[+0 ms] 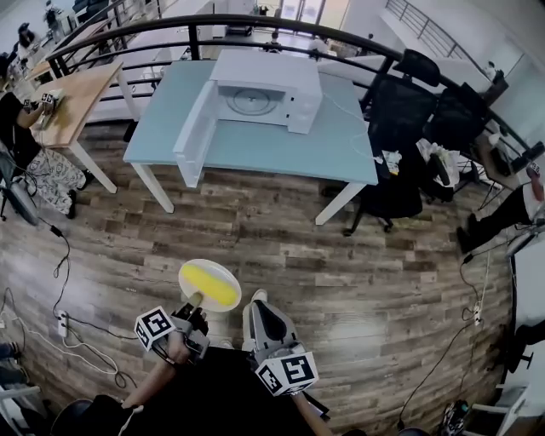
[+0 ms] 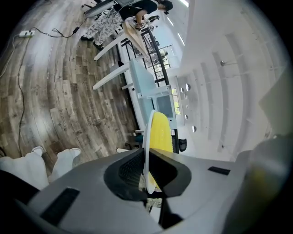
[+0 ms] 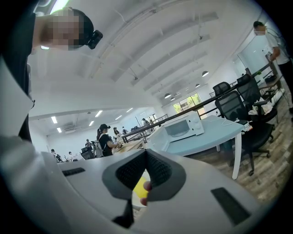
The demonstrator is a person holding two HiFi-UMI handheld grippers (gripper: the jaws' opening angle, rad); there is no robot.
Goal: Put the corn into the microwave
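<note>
A yellow corn cob (image 1: 213, 286) lies on a round white plate (image 1: 191, 269) that my left gripper (image 1: 197, 300) holds by its near rim, low over the wooden floor. In the left gripper view the plate (image 2: 147, 137) stands edge-on between the shut jaws, with the corn (image 2: 161, 135) on its right face. My right gripper (image 1: 257, 300) is just right of the plate, jaws shut and empty. The white microwave (image 1: 268, 89) stands far ahead on a light blue table (image 1: 281, 152), its door (image 1: 194, 132) swung open to the left. The right gripper view shows the microwave (image 3: 183, 125) beyond the right gripper (image 3: 146, 157).
A wooden desk (image 1: 72, 98) stands left of the blue table, and black office chairs (image 1: 409, 111) crowd its right end. A dark railing (image 1: 255, 21) runs behind. Cables (image 1: 60, 255) and a power strip (image 1: 61, 324) lie on the floor at left. People stand at the room's edges.
</note>
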